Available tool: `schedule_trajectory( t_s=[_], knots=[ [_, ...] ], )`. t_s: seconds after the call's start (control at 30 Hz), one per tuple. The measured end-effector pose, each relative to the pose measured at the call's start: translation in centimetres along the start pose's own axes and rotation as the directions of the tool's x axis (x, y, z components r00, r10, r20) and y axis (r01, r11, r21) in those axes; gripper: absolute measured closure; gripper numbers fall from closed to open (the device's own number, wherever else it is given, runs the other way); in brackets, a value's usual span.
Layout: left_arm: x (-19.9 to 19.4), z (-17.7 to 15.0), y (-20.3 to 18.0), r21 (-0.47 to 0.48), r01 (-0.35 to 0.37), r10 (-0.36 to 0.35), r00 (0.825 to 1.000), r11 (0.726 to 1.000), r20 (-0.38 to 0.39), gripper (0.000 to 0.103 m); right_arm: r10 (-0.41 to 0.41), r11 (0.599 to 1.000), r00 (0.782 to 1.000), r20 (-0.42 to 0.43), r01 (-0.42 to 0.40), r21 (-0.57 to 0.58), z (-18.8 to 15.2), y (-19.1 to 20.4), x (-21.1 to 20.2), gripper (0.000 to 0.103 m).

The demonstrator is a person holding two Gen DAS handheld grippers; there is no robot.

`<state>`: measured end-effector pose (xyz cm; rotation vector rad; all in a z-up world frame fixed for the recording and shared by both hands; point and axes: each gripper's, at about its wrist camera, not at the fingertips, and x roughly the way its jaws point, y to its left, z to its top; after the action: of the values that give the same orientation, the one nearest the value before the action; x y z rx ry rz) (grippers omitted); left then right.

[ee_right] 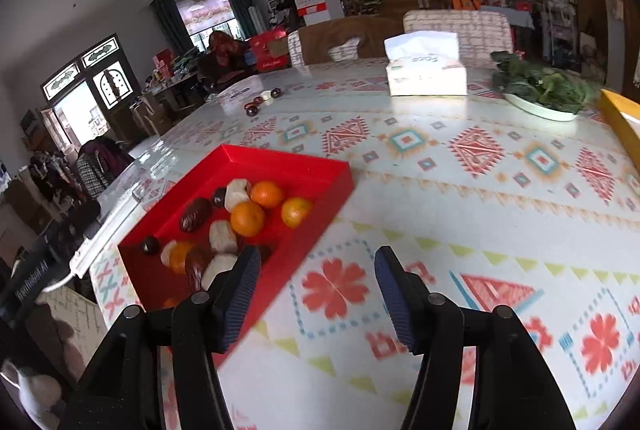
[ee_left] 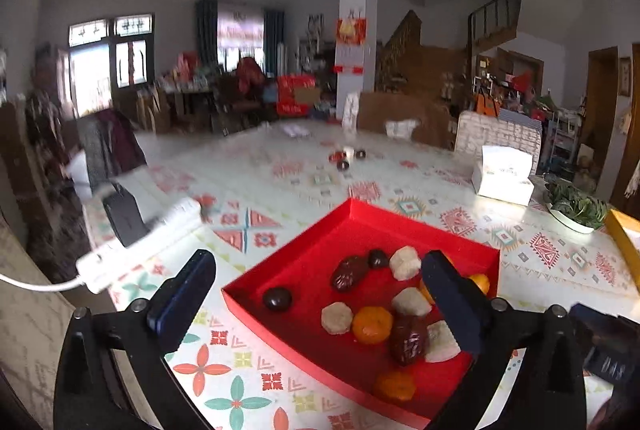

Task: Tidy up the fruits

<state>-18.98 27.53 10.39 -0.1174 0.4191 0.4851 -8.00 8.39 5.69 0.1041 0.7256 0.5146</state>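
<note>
A shallow red tray (ee_left: 404,226) (ee_right: 288,161) lies on the patterned table and holds several fruits: orange tangerines (ee_left: 372,324) (ee_right: 247,218), dark red dates (ee_left: 349,272) (ee_right: 195,214), round dark chestnuts (ee_left: 277,298) (ee_right: 150,245) and pale peeled pieces (ee_left: 405,262) (ee_right: 237,193). My left gripper (ee_left: 318,272) stands wide open above the tray's near half, nothing between its blue pads (ee_left: 452,294). My right gripper (ee_right: 318,282) is open over bare tablecloth just right of the tray; its left pad (ee_right: 240,294) overlaps the tray's near corner.
Far across the table lie a few loose dark fruits by a small white cup (ee_right: 267,97) (ee_left: 348,151). A tissue box (ee_right: 426,69) (ee_left: 504,173), a plate of greens (ee_right: 540,89), a yellow box edge (ee_right: 620,121) and a white power strip (ee_left: 140,246) sit around the tray.
</note>
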Motion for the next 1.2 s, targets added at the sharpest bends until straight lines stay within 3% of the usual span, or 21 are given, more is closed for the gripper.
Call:
schedule_trajectory(
  t_s=[0.33,0.63,1.2],
  knots=[
    [-2.3,-0.8,-4.9,0.081,0.023,-0.018,0.998,0.996,-0.066,0.000,-0.046,0.995,0.999,0.015,0.047,-0.092,-3.5,0.3,-2.5,0.027],
    [-3.6,-2.0,-8.3,0.141,0.051,-0.040,0.996,0.989,-0.079,0.000,-0.089,0.993,0.995,0.037,0.092,-0.079,-4.9,-2.0,-4.4,0.023],
    [-3.0,-3.2,-8.7,0.155,0.078,-0.057,0.989,0.985,-0.135,0.000,-0.109,0.991,0.994,0.013,0.110,-0.073,-5.7,-2.3,-4.2,0.021]
  ],
)
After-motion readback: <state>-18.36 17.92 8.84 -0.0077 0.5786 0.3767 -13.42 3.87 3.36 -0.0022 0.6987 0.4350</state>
